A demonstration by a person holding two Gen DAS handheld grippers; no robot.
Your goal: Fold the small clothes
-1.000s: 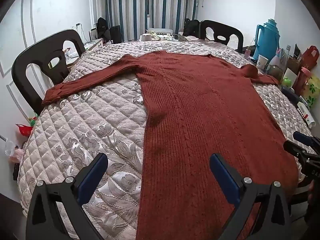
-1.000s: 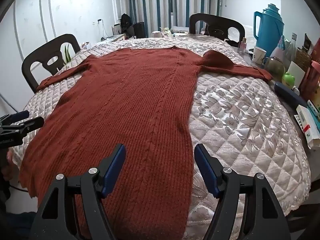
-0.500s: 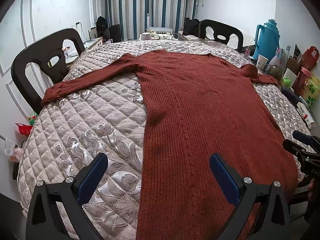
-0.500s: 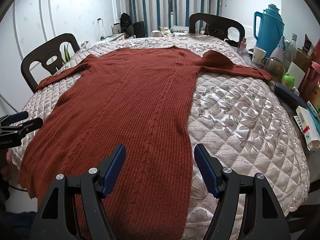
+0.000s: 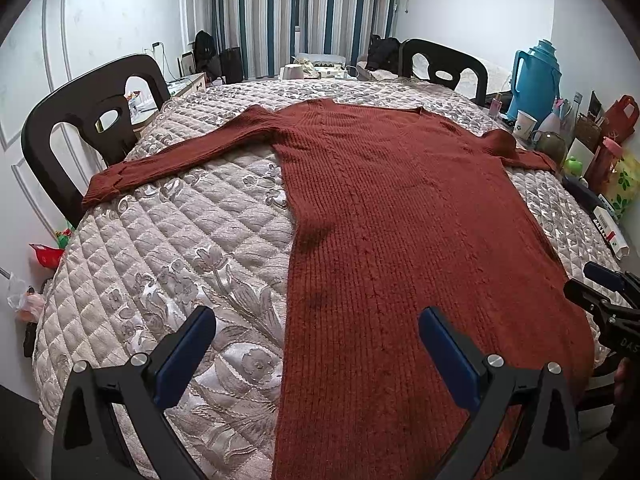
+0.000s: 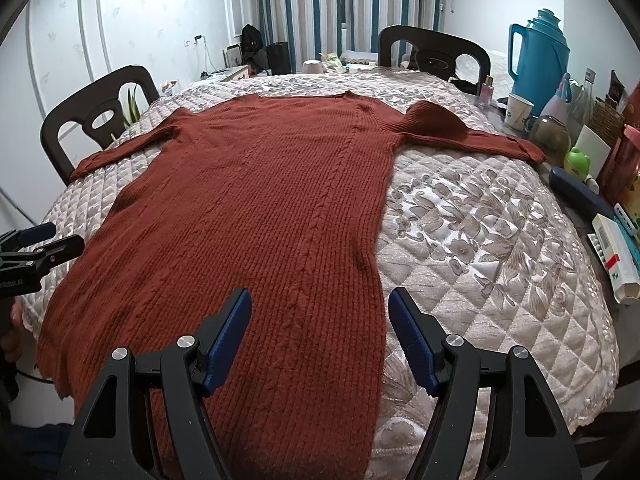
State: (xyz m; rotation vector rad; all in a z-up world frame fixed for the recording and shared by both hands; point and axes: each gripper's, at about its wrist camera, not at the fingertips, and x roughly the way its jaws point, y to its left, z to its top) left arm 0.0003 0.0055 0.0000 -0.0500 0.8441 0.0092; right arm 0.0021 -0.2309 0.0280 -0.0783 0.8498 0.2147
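Sweater point(image 5: 400, 240) hem runs off bottom edge in both wrist views. Right gripper point(image 5: 600, 292) cut by right frame edge. Labels on boxes point(image 6: 612, 256) unreadable.

The left gripper point(image 5: 316, 344) and the right gripper point(image 6: 320, 320) both hover side by side with jaws spread wide, holding nothing, the left spread wider.

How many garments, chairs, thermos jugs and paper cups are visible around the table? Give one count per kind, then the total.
Rust-red knit sweater: 1
Dark chairs: 2
Blue thermos jug: 1
White paper cup: 1
Total: 5
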